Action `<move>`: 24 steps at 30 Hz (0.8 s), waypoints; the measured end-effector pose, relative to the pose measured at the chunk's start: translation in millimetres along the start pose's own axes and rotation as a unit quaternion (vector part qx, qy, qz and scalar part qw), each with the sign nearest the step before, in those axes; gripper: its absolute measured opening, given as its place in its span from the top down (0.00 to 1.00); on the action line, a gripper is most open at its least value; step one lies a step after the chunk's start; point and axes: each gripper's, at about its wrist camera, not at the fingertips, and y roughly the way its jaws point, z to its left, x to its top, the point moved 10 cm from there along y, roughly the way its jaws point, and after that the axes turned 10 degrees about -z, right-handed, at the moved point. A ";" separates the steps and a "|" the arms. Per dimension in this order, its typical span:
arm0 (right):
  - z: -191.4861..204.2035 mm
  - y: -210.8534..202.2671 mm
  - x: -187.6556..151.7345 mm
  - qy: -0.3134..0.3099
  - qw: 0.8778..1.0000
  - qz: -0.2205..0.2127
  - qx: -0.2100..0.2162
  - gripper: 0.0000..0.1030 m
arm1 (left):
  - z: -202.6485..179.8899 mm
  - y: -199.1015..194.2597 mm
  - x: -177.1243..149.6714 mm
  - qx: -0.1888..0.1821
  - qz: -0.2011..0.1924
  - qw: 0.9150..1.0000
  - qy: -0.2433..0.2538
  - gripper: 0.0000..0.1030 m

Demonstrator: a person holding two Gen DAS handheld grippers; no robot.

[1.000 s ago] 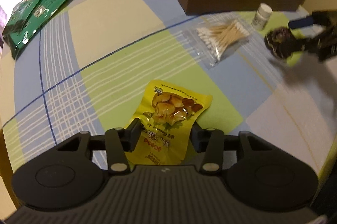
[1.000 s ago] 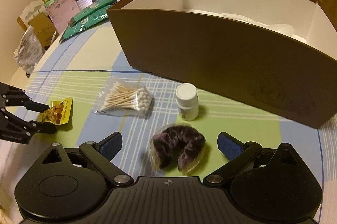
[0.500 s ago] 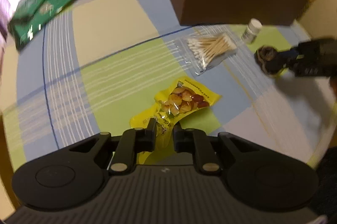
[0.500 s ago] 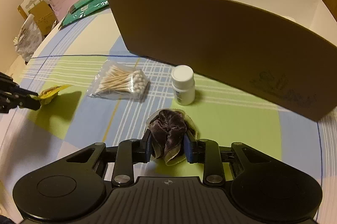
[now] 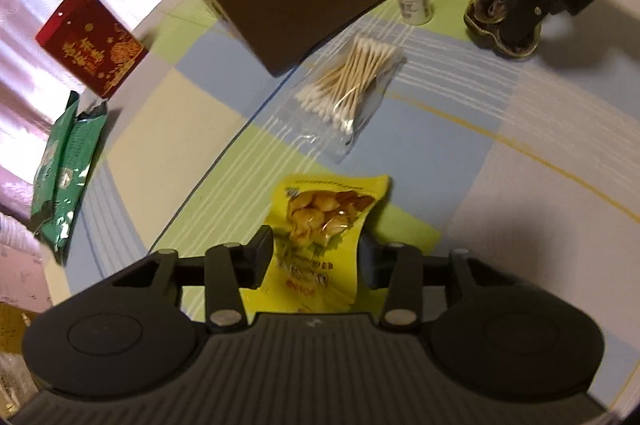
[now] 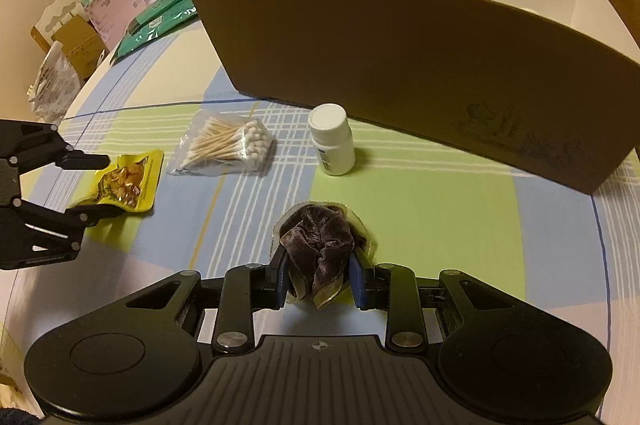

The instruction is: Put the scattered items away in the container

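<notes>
1. Plainly, a crumpled, velvety dark brown scrunchie (image 6: pixel 318 245) was pinched between the blue pads of the right gripper (image 6: pixel 319 275), low over the checked tablecloth (image 6: pixel 440 209), in front of the box.
2. A glossy yellow snack packet (image 5: pixel 320 225) with a clear window showing golden pieces, its red lettering too blurred to read, was lying between the fingers of the left gripper (image 5: pixel 316 261), whose jaws had just been opening; whether the pads pressed on it could not be told.
3. A clear plastic bag of wooden cotton swabs (image 6: pixel 230 145) and a small white pill bottle (image 6: pixel 332 139) with a printed label were seen on the cloth between the packet and the box.
4. A large brown cardboard box (image 6: pixel 400 53) with a white inside was standing open behind them.
5. The letters "DAS" were read on the right gripper's black body in the left wrist view.
</notes>
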 end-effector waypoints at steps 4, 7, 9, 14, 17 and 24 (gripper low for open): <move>0.3 -1.8 -0.3 -0.001 1.000 0.000 0.002 0.68 | 10.0 1.5 1.2 -0.032 0.017 0.999 -0.039 0.71; 0.0 -3.6 0.0 0.000 1.000 0.000 0.004 0.68 | 17.6 -1.9 1.0 -0.031 0.032 0.996 -0.075 0.73; -0.8 -5.3 0.3 -0.001 1.000 0.000 0.004 0.68 | 23.0 -7.3 1.4 -0.031 0.037 0.994 -0.102 0.75; -3.2 -8.5 0.6 0.003 1.000 0.000 0.007 0.68 | 32.8 -19.7 5.5 -0.018 0.041 0.990 -0.131 0.87; -3.4 -10.4 0.9 0.003 1.000 0.002 0.010 0.68 | 34.8 -25.2 7.9 -0.022 0.039 0.988 -0.147 0.90; -7.3 -17.0 3.0 0.005 1.000 -0.003 0.010 0.68 | 44.2 -38.2 13.3 -0.016 0.026 0.983 -0.180 1.00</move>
